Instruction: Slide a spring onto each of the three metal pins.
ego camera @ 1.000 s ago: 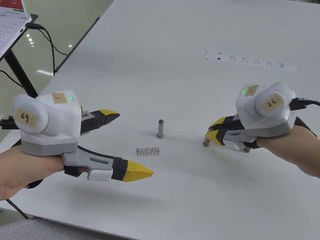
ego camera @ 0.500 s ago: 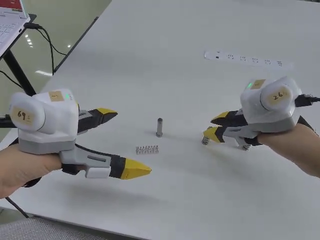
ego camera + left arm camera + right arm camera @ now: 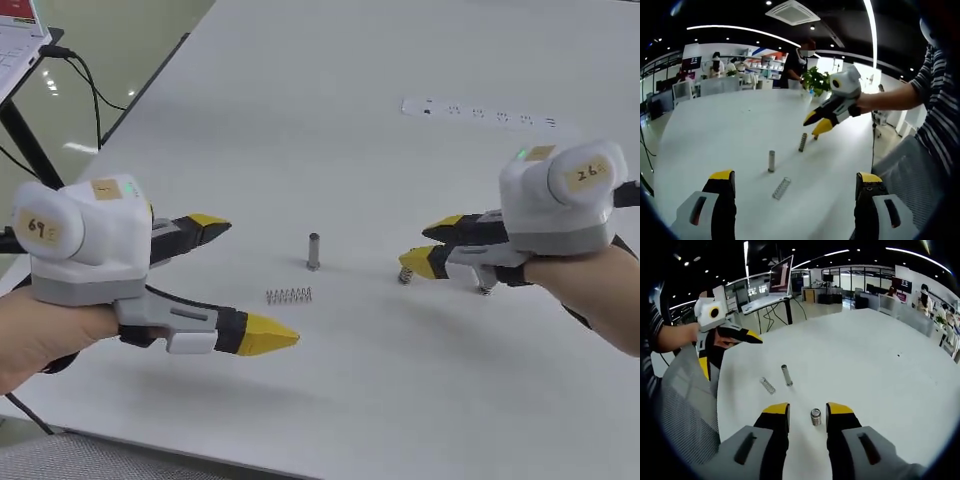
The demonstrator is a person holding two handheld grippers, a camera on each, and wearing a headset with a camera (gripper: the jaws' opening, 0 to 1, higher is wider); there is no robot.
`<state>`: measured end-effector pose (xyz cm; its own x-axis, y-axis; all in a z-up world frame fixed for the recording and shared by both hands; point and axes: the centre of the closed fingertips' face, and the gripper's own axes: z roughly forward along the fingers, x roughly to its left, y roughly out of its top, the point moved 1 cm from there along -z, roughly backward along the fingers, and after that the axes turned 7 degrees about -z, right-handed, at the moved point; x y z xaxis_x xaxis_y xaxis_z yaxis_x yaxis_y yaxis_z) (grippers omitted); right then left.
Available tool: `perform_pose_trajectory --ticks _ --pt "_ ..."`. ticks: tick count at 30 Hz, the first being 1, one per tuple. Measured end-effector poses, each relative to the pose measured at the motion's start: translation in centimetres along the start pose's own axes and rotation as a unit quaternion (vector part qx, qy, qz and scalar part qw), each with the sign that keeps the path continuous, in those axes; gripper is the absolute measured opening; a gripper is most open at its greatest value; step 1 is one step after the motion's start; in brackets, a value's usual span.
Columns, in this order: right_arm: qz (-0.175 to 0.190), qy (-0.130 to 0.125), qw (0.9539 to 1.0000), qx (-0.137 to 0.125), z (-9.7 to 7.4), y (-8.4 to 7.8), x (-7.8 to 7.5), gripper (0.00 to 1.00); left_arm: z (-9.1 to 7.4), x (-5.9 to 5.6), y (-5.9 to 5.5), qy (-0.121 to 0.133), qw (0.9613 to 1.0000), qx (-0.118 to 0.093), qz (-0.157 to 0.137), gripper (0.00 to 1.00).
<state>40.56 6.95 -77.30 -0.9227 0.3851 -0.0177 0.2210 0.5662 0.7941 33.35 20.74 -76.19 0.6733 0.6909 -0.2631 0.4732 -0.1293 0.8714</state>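
Both released | right tongs (image 3: 808,410) tips flank sprung pin (image 3: 815,416), untouched | loose spring (image 3: 781,188) ahead of left tongs (image 3: 795,176)

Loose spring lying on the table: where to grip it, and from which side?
Mid-length, jaws across the coils. The spring lies flat on the table, its axis roughly across the head view, both ends free, so I'd come down from above. The left gripper, wide open, is the nearer one.

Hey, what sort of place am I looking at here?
Most likely an open-plan office or lab: a large white table with a power strip on it, a laptop beside it, and more desks under ceiling strip lights further back.
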Motion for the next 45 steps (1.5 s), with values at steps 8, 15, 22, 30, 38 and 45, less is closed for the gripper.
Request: perform_pose_trajectory --ticks 8,15,22,30,38,45 --pt "0.033 0.01 0.9989 -0.033 -1.0 0.8 1.3 0.26 0.0 0.1 -0.1 0.0 1.0 0.001 0.0 0.98" --pt "0.04 0.018 0.9984 -0.035 -1.1 0.5 2.2 0.26 0.1 0.1 -0.1 -0.002 1.0 0.002 -0.001 0.98" --pt "0.038 0.031 0.9984 -0.026 -0.9 0.1 3.2 0.26 0.0 0.2 -0.1 0.0 1.0 0.002 -0.002 0.98" --pt "-0.001 0.051 0.9987 0.011 0.1 0.0 3.9 0.24 -0.2 0.4 -0.1 0.001 1.0 0.002 -0.003 0.98" --pt "-0.052 0.079 0.9949 0.038 1.4 1.1 4.5 0.23 -0.4 0.5 -0.2 0.0 1.0 0.004 -0.001 0.98" --pt "-0.118 0.111 0.9846 0.065 2.8 2.6 5.8 0.22 -0.3 0.4 -0.3 -0.003 1.0 0.008 0.0 0.98"
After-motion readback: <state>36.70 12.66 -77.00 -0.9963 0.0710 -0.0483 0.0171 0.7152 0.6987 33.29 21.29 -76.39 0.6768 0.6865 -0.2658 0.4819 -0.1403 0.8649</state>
